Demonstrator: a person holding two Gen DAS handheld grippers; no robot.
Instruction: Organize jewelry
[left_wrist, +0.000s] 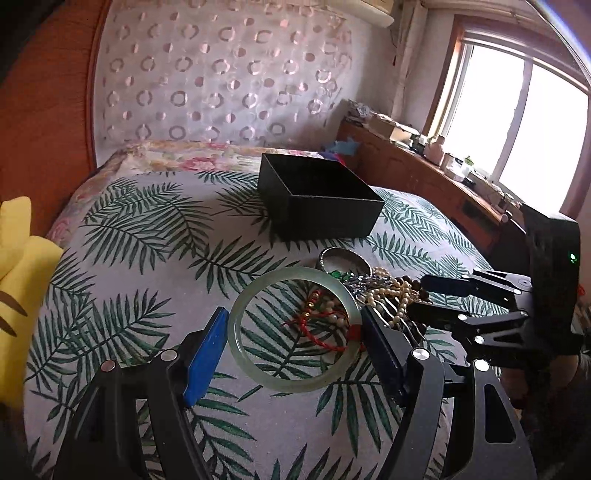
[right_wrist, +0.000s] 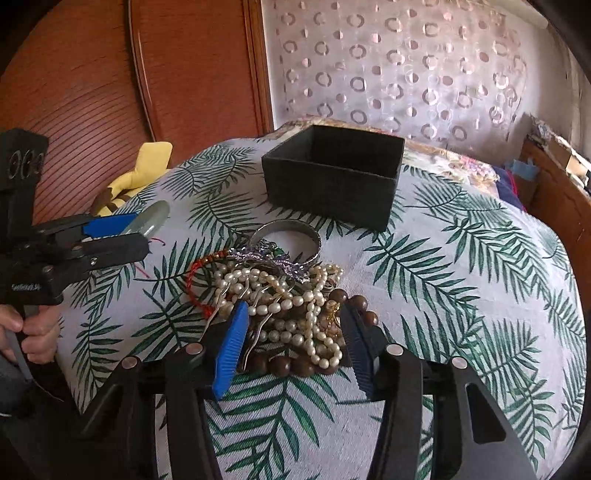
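Observation:
A pale green jade bangle (left_wrist: 291, 328) lies on the leaf-print bedspread between the open fingers of my left gripper (left_wrist: 295, 332); whether the pads touch it I cannot tell. It also shows in the right wrist view (right_wrist: 149, 221). A heap of jewelry (right_wrist: 284, 306) lies beside it: a pearl necklace (right_wrist: 295, 291), brown wooden beads (right_wrist: 291, 365), a red cord bracelet (left_wrist: 325, 332), a silver bangle (right_wrist: 291, 236). My right gripper (right_wrist: 295, 332) is open around the near side of the heap. An empty black box (left_wrist: 317, 195) stands beyond the jewelry, also in the right wrist view (right_wrist: 332, 177).
A yellow plush toy (left_wrist: 18, 280) lies at the bed's left edge. A wooden cabinet (left_wrist: 424, 173) with clutter runs under the window on the right. A wooden wardrobe (right_wrist: 110, 74) stands behind the bed on the left.

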